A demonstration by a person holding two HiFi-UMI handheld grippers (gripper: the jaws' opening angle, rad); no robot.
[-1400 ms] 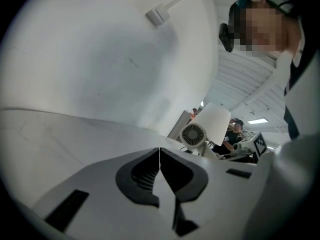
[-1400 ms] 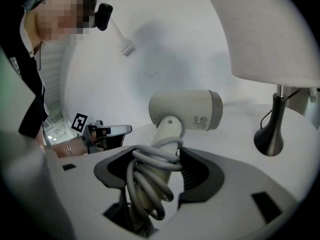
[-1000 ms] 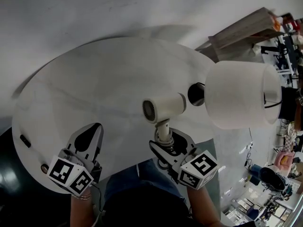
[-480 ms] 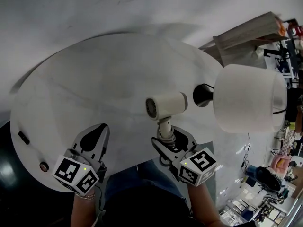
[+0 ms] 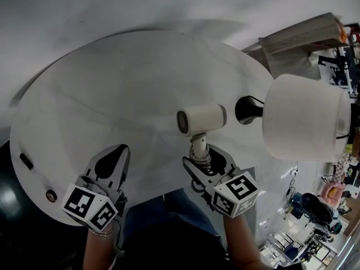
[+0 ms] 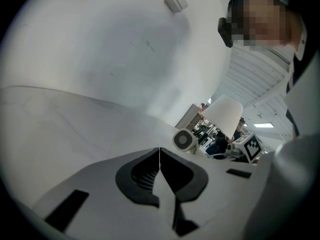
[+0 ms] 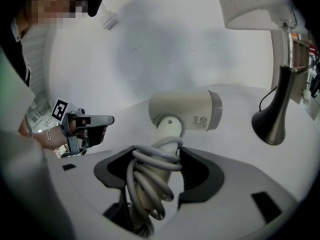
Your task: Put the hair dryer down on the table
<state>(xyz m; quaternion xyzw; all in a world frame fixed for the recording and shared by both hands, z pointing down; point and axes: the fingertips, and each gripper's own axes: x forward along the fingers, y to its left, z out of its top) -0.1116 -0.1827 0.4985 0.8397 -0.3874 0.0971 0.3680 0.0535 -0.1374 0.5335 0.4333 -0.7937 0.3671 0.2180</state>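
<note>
The round white table (image 5: 112, 94) fills most of the head view. A table lamp stands near its rim at about 3 o'clock. The lamp's wide white shade (image 5: 306, 117) overhangs the edge, and its dark flared base (image 5: 247, 109) rests on the top.

The cream hair dryer (image 5: 201, 119) is next in size. It sits over the table at roughly 4 o'clock from the centre, just beside the lamp base on its 9 o'clock side and not touching it. Its barrel lies level, with the grilled end facing 9 o'clock. Its handle runs down towards 6 o'clock into the right gripper (image 5: 201, 161). The right gripper view shows both jaws clamped on that handle, with the pale cord (image 7: 150, 179) wound in loops around the handle between them. The barrel looks to be held clear of the tabletop, with only the gripper bearing it.

The left gripper (image 5: 109, 165) hovers over the near rim at about 7 o'clock, well apart from the dryer. In its own view the jaws are pressed together along a thin seam with nothing between them.

At the rim near 8 o'clock lie a small dark oblong piece (image 5: 25, 161) and a small round knob (image 5: 51, 196).
</note>
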